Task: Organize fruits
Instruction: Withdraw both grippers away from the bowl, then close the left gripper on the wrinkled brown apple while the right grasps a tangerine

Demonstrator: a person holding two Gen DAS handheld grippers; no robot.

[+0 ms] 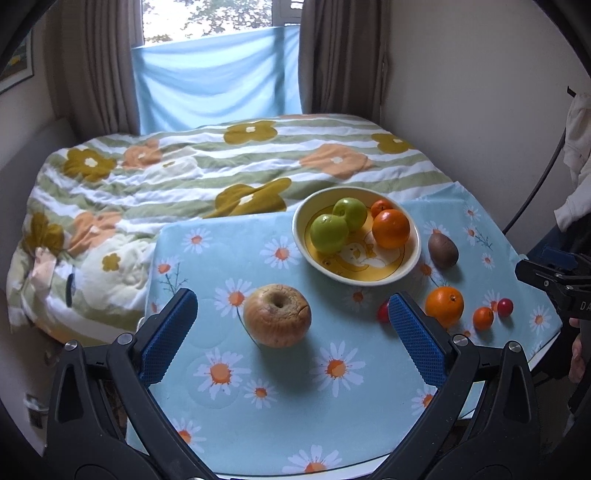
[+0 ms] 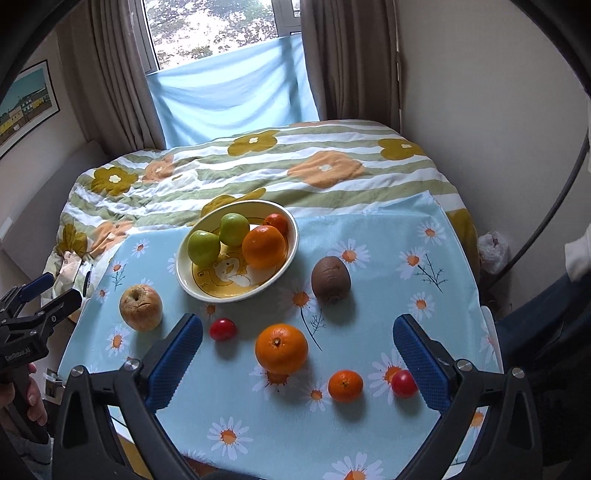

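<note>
Holding both grippers above the near edge of the table, you have nothing pinched in either one. Your left gripper (image 1: 291, 321) has its blue pads spread wide, and the wrinkled tan apple (image 1: 277, 315) sits on the daisy-print cloth (image 1: 229, 406) between them in the left wrist view, untouched by either pad. Your right gripper (image 2: 297, 345) is likewise spread wide, with the loose large orange (image 2: 281, 348) lying between its fingers in the right wrist view, again no contact visible. The bowl (image 2: 184, 284), cream with a yellow cartoon print inside, stands toward the far side of the cloth and holds two green apples (image 2: 218, 238), one big orange (image 2: 264, 246) and a smaller orange fruit (image 2: 277, 222) behind it against the far rim. Outside the bowl on the cloth: the brown kiwi (image 2: 330, 279) to its right, well apart from the rim; one red cherry tomato (image 2: 223, 329) just beside your right gripper's left pad; a small mandarin (image 2: 345, 385) nearer to you than the large orange; and a second red cherry tomato (image 2: 403, 384) touching or partly hidden by the right pad, cannot tell which. The tan apple lies left of the bowl, apart from it. Beyond the table lies a striped flower-print quilt (image 2: 258, 173), then a curtained window (image 2: 214, 29).
</note>
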